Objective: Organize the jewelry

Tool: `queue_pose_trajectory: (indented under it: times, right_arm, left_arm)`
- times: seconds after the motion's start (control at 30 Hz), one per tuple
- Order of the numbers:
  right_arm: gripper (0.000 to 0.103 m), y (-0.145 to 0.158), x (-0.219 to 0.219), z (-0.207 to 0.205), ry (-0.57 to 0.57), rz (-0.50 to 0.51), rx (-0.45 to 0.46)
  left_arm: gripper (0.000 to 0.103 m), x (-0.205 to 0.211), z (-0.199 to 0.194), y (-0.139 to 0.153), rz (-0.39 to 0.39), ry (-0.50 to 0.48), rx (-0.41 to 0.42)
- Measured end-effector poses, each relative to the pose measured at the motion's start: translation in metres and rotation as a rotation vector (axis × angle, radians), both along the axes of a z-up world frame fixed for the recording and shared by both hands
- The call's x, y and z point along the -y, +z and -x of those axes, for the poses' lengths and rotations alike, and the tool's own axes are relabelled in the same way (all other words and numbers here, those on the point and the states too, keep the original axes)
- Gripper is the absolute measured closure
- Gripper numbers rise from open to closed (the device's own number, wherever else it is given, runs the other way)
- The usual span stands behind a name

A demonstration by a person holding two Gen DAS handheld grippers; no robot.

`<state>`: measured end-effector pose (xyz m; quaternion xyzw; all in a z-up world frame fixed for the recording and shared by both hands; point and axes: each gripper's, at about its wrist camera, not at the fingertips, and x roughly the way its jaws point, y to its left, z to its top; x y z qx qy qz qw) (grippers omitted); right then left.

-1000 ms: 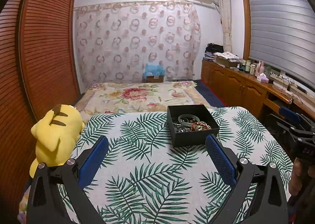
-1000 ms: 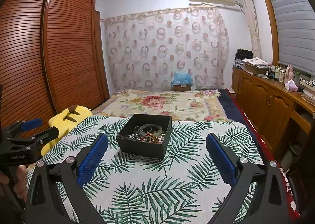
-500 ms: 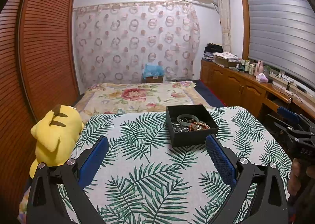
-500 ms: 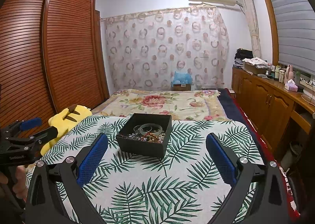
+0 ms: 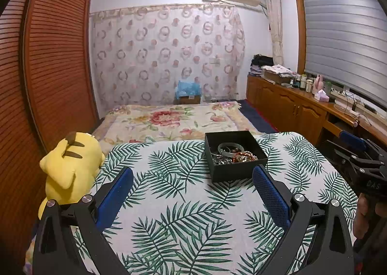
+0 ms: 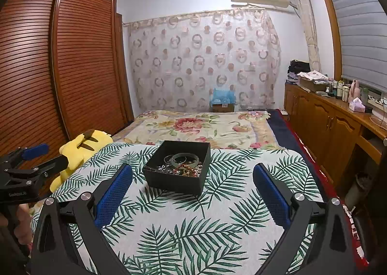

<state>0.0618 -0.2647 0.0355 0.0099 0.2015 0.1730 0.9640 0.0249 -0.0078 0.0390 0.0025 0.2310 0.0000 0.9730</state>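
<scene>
A leaf-print worktop (image 6: 193, 226) stands before a bed (image 6: 205, 127). A yellow plush toy (image 5: 70, 166) leans at its left edge. A black box (image 6: 177, 169) sits on the worktop's far half, holding tangled bracelets and beads (image 6: 182, 166). The left gripper (image 5: 192, 190) and right gripper (image 6: 192, 189) hover short of it, jaws wide apart, empty.

You can read little here. The right gripper (image 5: 358, 151), at the right edge of the left wrist view, shows "DAS" on its body. The left gripper (image 6: 29, 156) carries a line of lettering too blurred to read.
</scene>
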Motion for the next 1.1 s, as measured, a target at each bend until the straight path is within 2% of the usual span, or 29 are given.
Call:
queue_pose_trajectory:
  times: [1.1]
  right_arm:
    - [0.003, 0.0001, -0.0027, 0.0003, 0.004, -0.004, 0.001]
  left_arm:
    - [0.008, -0.0023, 0.0017, 0.0005, 0.001, 0.001, 0.002]
